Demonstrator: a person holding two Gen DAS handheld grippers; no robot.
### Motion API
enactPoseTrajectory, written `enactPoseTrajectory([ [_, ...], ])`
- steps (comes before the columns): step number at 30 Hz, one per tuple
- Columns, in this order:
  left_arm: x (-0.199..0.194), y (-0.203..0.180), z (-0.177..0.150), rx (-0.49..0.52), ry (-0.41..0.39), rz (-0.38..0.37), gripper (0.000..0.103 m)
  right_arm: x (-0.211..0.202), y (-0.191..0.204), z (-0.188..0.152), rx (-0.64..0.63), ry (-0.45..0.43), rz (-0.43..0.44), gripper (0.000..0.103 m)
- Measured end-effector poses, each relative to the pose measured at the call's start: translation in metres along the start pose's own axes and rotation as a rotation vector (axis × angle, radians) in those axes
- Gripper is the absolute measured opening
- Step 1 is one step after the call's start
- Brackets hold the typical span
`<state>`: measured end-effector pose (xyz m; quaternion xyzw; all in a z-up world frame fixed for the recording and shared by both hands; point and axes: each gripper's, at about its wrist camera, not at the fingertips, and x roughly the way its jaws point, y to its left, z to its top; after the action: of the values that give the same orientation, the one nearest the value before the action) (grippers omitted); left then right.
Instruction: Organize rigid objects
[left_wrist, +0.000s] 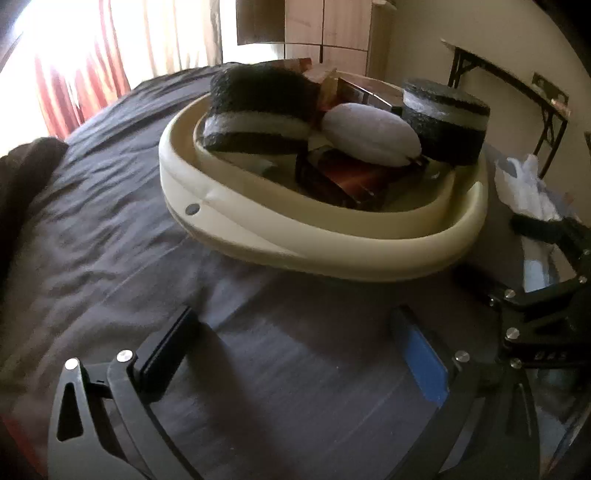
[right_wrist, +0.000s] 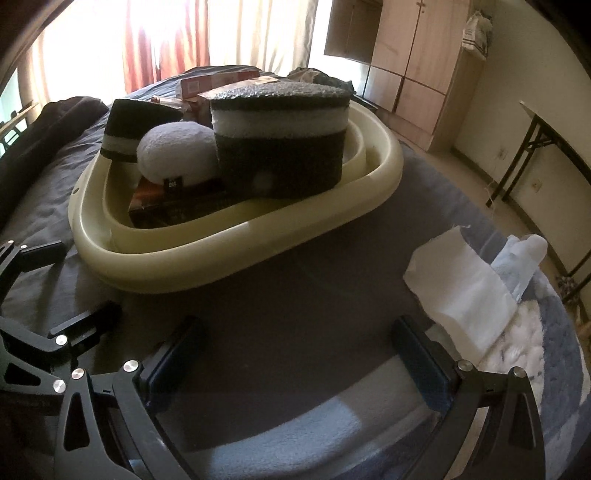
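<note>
A cream plastic basin (left_wrist: 258, 236) (right_wrist: 207, 251) stands on a dark bedsheet. It holds two black-and-white foam blocks (left_wrist: 258, 107) (right_wrist: 280, 147), a white oval stone-like object (left_wrist: 369, 133) (right_wrist: 177, 151) and dark reddish boxes (left_wrist: 347, 181) (right_wrist: 166, 206). My left gripper (left_wrist: 295, 354) is open and empty, hovering over the sheet just in front of the basin. My right gripper (right_wrist: 299, 354) is open and empty, also in front of the basin. Each gripper shows at the edge of the other's view.
White tissue or cloth (right_wrist: 461, 291) and a pale blue-white item (right_wrist: 521, 258) lie on a blue rug at the right. A folding table (right_wrist: 546, 162) and a wooden wardrobe (right_wrist: 417, 55) stand beyond. Curtains (left_wrist: 92, 55) hang at the window behind the bed.
</note>
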<state>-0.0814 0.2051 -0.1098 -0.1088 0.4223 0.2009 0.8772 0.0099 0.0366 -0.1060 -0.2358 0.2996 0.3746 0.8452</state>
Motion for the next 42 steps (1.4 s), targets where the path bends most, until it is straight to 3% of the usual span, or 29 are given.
enactPoseTrajectory([
  [3, 0.0008, 0.0072, 0.0004, -0.027, 0.005, -0.036, 0.103, -0.0002, -0.0004, 0.0004, 0.001, 0.000, 0.001, 0.103],
  [42, -0.0006, 0.0073, 0.0012, -0.020, 0.006, -0.029, 0.103, -0.0002, -0.0006, 0.0004, 0.002, -0.001, 0.001, 0.103],
])
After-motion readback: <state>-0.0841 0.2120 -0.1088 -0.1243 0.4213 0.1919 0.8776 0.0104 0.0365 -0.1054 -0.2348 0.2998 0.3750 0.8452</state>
